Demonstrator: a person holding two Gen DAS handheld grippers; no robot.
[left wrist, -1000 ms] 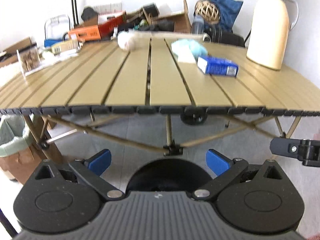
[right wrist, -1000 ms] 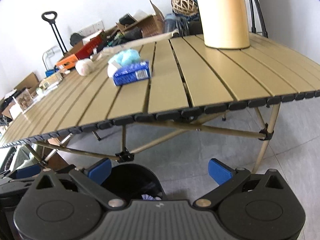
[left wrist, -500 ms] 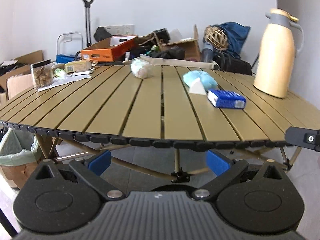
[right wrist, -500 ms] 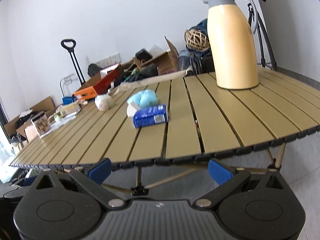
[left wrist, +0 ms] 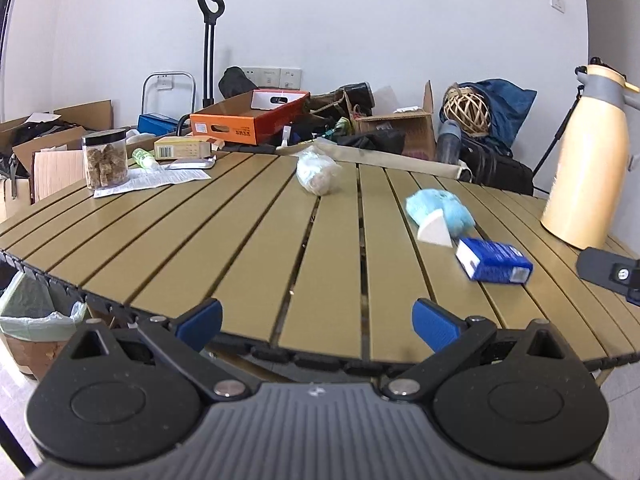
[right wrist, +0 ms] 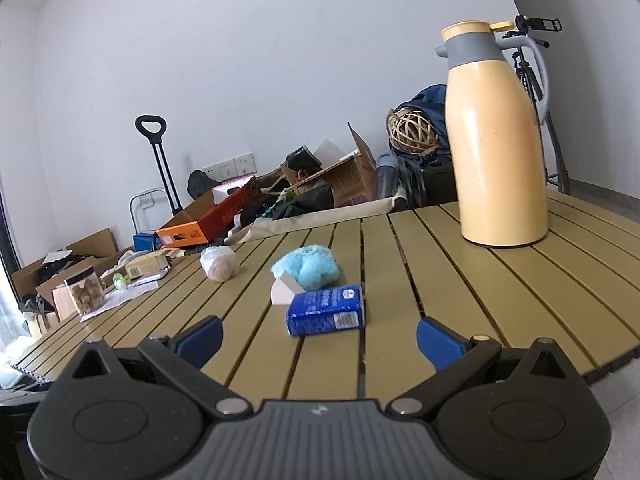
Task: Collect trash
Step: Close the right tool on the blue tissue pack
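Two handheld grippers face a slatted tan folding table [left wrist: 248, 240] from its near edge. The left gripper [left wrist: 316, 322] has its blue-tipped fingers spread wide with nothing between them, hovering just over the table's front edge. The right gripper [right wrist: 318, 338] is likewise spread and empty, and a blue carton [right wrist: 326, 316] lies on its side just ahead of it, between the lines of its two fingers but not touched by them.

Three pieces of trash sit on the table. The blue carton [left wrist: 494, 266] lies toward the right side. Just behind it, a crumpled light blue wad [right wrist: 306, 270] rests with a white wedge-shaped scrap [right wrist: 286, 292] against its front. Farther back and to the left sits a crumpled whitish plastic bag [left wrist: 318, 174].

A tall cream thermos jug [right wrist: 496, 152] stands upright at the table's right side. At the far left, a clear jar [left wrist: 105, 158] with a black lid stands on a sheet of paper. Cardboard boxes and bags are piled against the white wall behind. A bin lined with a pale green bag [left wrist: 32, 312] stands on the floor beside the table's left end.
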